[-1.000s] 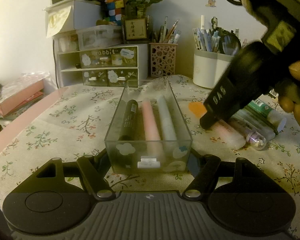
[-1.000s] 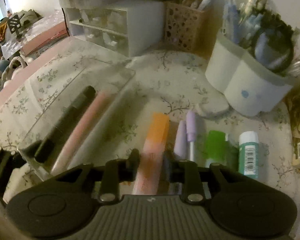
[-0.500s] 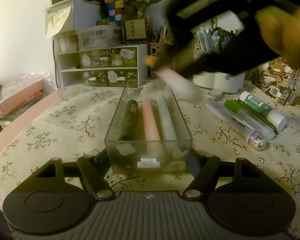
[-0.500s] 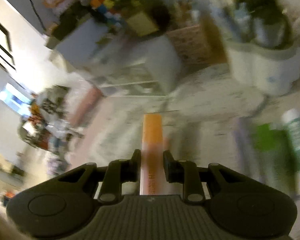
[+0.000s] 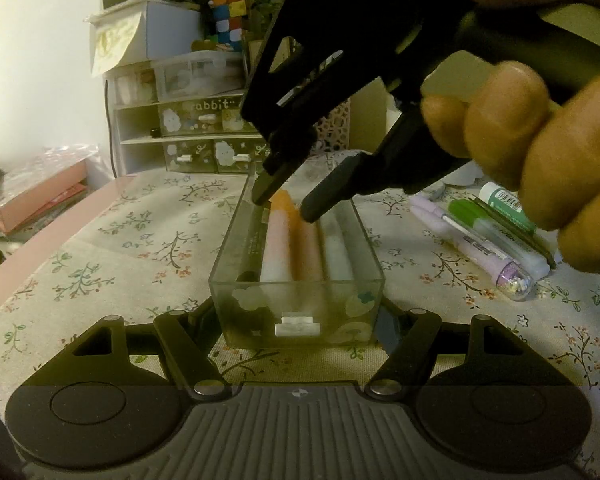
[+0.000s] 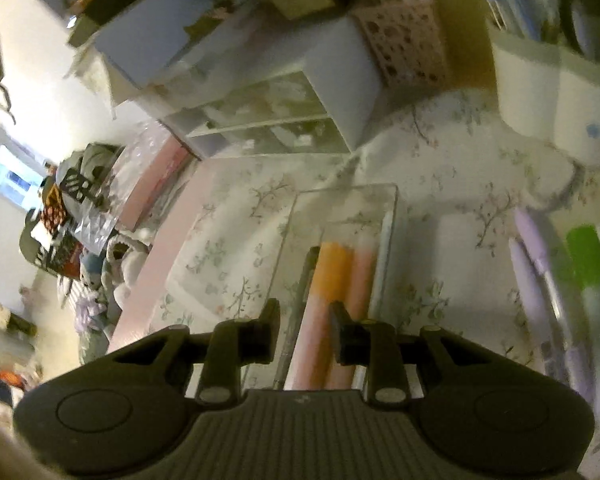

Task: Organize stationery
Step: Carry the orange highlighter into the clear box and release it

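Floral cloth covers the bench [image 5: 100, 248], with drawer units and pen cups crowding the wall behind. One second ago the orange-capped marker [image 5: 290, 236] lay on the cloth among the loose pens, pinched in the right gripper [image 5: 286, 204]; half a second ago it was in the air. Now it lies inside the clear tray [image 5: 364, 248], on top of the pink marker [image 6: 364, 276], between the black pen [image 5: 252, 240] and the pale green one [image 5: 338, 252]. The right gripper's jaws have just been opening and stand apart on either side of the marker, no longer pressing it. So one more item looks filed, while the purple pen [image 5: 472, 240] and green pen [image 5: 472, 216] wait on the cloth. The marker's long axis runs along the tray's length, orange cap pointing toward the far wall. The left gripper [image 5: 298, 320] is clamped on the tray's near end, steadying it.
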`<move>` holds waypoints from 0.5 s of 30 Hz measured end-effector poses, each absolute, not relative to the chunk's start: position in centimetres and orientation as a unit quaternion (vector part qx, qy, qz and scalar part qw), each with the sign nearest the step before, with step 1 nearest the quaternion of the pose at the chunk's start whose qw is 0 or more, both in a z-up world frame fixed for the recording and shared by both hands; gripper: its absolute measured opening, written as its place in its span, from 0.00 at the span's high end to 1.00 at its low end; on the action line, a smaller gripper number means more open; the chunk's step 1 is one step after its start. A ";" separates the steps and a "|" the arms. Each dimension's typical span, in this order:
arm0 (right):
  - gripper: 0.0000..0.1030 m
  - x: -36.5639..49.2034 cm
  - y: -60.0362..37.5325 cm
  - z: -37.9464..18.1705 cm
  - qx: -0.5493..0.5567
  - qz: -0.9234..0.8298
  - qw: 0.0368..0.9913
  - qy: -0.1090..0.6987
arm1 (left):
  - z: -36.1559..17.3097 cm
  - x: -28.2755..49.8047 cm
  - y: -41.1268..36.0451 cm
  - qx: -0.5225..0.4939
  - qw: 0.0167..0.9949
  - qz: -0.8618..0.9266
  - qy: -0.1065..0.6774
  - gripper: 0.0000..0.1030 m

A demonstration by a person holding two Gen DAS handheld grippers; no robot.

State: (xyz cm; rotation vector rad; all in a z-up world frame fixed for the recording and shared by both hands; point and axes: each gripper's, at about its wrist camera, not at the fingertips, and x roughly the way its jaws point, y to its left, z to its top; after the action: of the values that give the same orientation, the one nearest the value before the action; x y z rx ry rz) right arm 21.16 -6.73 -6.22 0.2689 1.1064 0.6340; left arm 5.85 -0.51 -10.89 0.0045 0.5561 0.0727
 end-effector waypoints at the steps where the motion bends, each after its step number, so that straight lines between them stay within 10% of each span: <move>1: 0.84 21.1 -6.8 -6.1 0.118 0.296 0.797 0.512 | -10.9 5.9 -0.5 0.002 0.961 0.036 0.274 0.30; 15: 0.90 21.5 -14.3 -3.9 0.146 0.247 0.844 0.453 | -10.9 5.9 -0.5 0.002 0.961 0.035 0.275 0.30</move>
State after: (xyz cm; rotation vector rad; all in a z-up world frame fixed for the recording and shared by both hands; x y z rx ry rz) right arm 21.45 -14.30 -3.93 0.3085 0.9572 0.5216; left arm 5.87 -0.52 -10.90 0.0033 0.5563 0.0712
